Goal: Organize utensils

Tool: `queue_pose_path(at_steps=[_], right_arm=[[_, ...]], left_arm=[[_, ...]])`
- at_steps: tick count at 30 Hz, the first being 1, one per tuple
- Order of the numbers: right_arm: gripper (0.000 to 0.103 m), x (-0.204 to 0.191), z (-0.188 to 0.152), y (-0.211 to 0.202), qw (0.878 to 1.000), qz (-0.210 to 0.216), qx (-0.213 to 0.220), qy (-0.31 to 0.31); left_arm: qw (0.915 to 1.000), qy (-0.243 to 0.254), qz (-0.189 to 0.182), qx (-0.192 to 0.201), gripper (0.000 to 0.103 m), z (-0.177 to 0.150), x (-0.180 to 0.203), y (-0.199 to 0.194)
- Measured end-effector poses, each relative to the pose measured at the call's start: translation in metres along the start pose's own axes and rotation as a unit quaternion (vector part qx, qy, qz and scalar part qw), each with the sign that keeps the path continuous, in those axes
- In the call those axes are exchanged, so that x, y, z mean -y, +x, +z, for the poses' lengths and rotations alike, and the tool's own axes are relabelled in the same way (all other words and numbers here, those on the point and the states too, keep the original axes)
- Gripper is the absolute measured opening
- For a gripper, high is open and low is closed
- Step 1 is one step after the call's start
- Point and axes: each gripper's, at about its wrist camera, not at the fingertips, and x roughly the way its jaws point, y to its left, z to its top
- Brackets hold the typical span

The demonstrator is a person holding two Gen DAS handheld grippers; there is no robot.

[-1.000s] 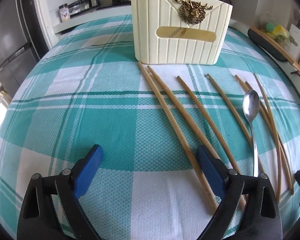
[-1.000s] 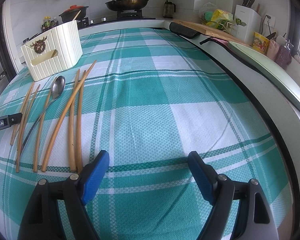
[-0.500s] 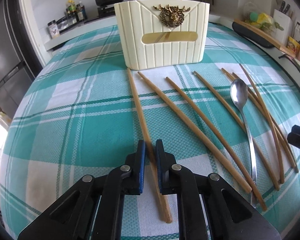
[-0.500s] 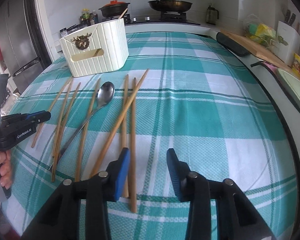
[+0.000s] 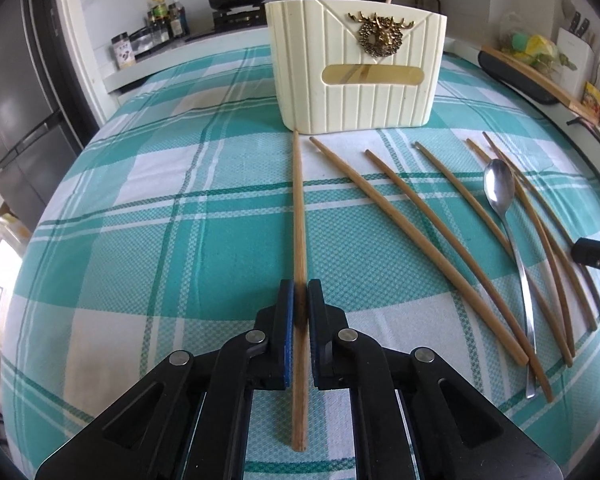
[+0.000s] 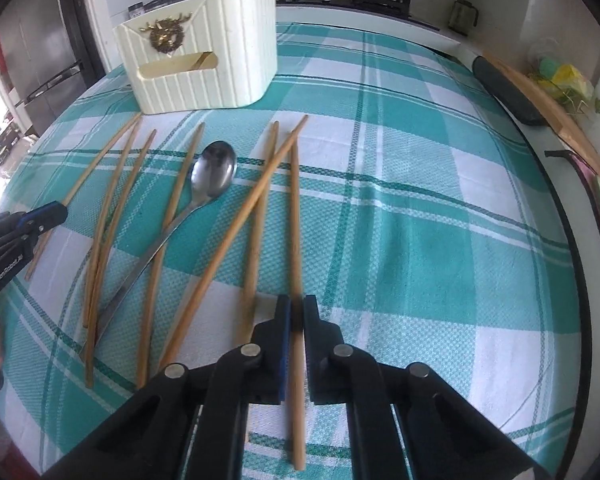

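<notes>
Left wrist view: left gripper (image 5: 299,312) clamped tight on the leftmost chopstick (image 5: 298,208), gripped towards its near end; far tip lies just at the base of the cream utensil holder (image 5: 356,80). Other chopsticks and a metal spoon (image 5: 504,208) lie fanned to the right on the checked tablecloth (image 5: 160,220).

Right wrist view: right gripper (image 6: 296,318) closed on the rightmost chopstick (image 6: 295,220), also nr its near end. Holder sits far left.

Handling, prob.: sticks light, stiff, thin, smooth, so may swivel in pads. Grip nr the thick end suits dropping them tip-first into holder.
</notes>
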Motion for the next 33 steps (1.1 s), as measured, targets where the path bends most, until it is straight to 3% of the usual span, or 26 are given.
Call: queue_pose_path(at_steps=[8,11,12,13,14,15,16,20,24,33], right_arm=[[0.006,0.026,-0.045,-0.025,0.995,-0.095,0.025,0.032],[0.007,0.035,-0.055,-0.031,0.994,-0.085,0.048,0.049],[0.015,0.038,-0.057,-0.030,0.994,-0.078,0.051,0.057],[0.034,0.041,-0.058,-0.030,0.994,-0.076,0.053,0.065],[0.041,0.043,-0.057,-0.030,0.993,-0.079,0.058,0.071],[0.052,0.044,-0.055,-0.028,0.992,-0.080,0.058,0.072],[0.056,0.045,-0.054,-0.027,0.993,-0.078,0.057,0.073],[0.057,0.050,-0.054,-0.021,0.992,-0.053,0.063,0.091],[0.064,0.050,-0.052,-0.018,0.992,-0.054,0.063,0.092],[0.065,0.050,-0.052,-0.018,0.992,-0.054,0.064,0.093]], left_arm=[[0.9993,-0.034,0.003,-0.017,0.005,-0.024,-0.041,-0.019],[0.9989,-0.045,0.004,-0.014,0.008,-0.029,-0.047,-0.023],[0.9987,-0.049,-0.001,-0.012,0.018,-0.030,-0.047,-0.022],[0.9988,-0.048,-0.004,-0.010,0.036,-0.029,-0.046,-0.021],[0.9990,-0.045,-0.004,-0.010,0.047,-0.028,-0.044,-0.020],[0.9991,-0.040,-0.005,-0.010,0.065,-0.028,-0.042,-0.019],[0.9993,-0.036,-0.003,-0.010,0.074,-0.027,-0.040,-0.017],[0.9991,-0.038,0.008,-0.015,0.086,-0.027,-0.041,-0.011],[0.9984,-0.049,0.006,-0.029,0.101,-0.024,-0.049,-0.003],[0.9984,-0.048,0.007,-0.030,0.102,-0.025,-0.049,-0.003]])
